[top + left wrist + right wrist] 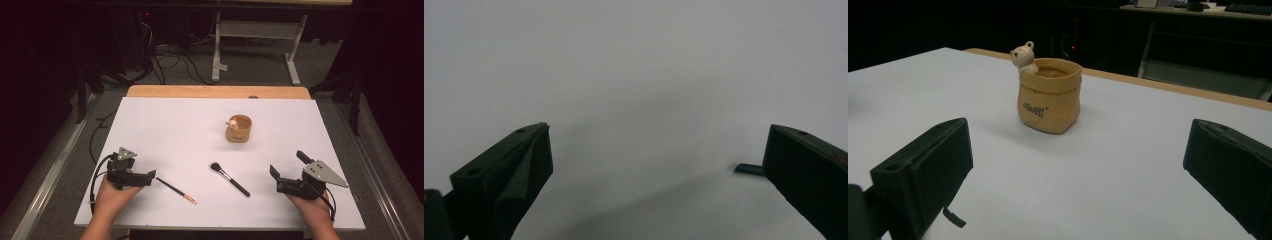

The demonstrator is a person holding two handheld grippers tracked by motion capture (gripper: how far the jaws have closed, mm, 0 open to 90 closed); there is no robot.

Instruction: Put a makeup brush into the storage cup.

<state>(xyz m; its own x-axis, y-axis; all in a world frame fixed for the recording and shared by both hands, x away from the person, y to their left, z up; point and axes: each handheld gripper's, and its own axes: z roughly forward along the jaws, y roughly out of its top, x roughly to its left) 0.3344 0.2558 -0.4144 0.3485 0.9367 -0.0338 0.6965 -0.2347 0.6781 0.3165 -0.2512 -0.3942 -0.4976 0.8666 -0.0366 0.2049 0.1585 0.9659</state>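
A tan pouch-shaped cup [239, 130] with a small bear figure on its rim stands past the table's middle; in the right gripper view the cup [1049, 97] is straight ahead, well beyond the jaws. A black makeup brush [230, 179] lies between the two hands. A thin dark brush with a copper end [175, 190] lies just right of my left gripper [146, 176], and its dark tip [748, 169] peeks out beside the right jaw. My left gripper [659, 132] is open over bare white surface. My right gripper [288, 164] [1080, 125] is open and holds nothing.
The white table top [170, 125] has a wooden strip [215, 91] along its far edge. Beyond it are a dark floor with cables [165, 60] and a white table frame [257, 45]. Both hands rest near the front edge.
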